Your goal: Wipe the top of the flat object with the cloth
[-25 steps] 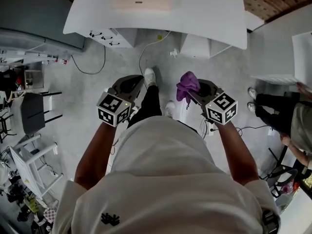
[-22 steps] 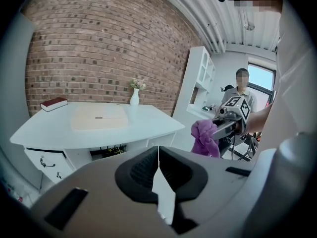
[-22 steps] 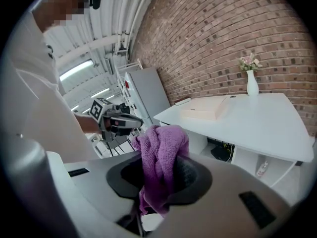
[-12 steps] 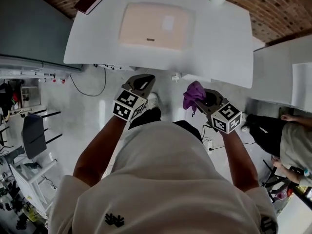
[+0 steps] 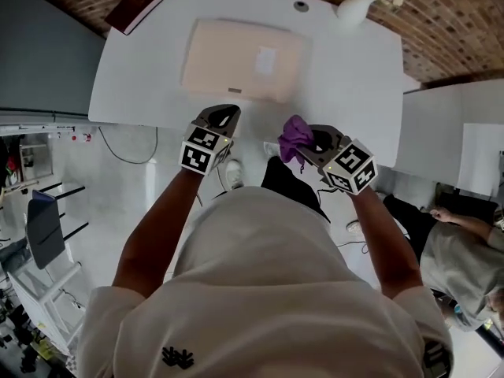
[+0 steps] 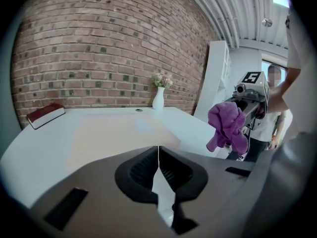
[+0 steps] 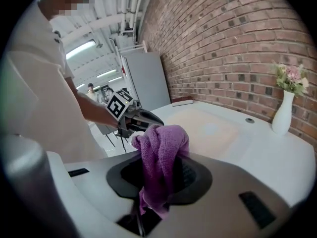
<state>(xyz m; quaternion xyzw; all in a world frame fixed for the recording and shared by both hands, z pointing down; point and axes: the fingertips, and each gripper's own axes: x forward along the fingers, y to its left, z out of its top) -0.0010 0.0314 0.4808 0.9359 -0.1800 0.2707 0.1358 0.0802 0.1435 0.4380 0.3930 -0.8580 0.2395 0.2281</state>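
Observation:
A flat pale-peach mat (image 5: pixel 240 60) lies on the white table (image 5: pixel 354 69); it also shows as the mat (image 6: pixel 114 133) and the mat (image 7: pixel 208 125) in the gripper views. My right gripper (image 5: pixel 303 142) is shut on a bunched purple cloth (image 5: pixel 295 136), the cloth (image 7: pixel 159 162) hanging from its jaws, just short of the table's near edge. The cloth (image 6: pixel 228 127) also appears in the left gripper view. My left gripper (image 5: pixel 223 118) is shut and empty, its tips at the table's near edge below the mat.
A white vase with flowers (image 5: pixel 358 2) stands at the table's far right, a dark red book (image 5: pixel 135 6) at its far left, and a small round port (image 5: pixel 301 6) behind the mat. A seated person (image 5: pixel 465 242) is at the right. Brick wall lies behind.
I have stepped toward the table: both grippers moved forward from over the floor to the table's near edge, the right one still holding the cloth.

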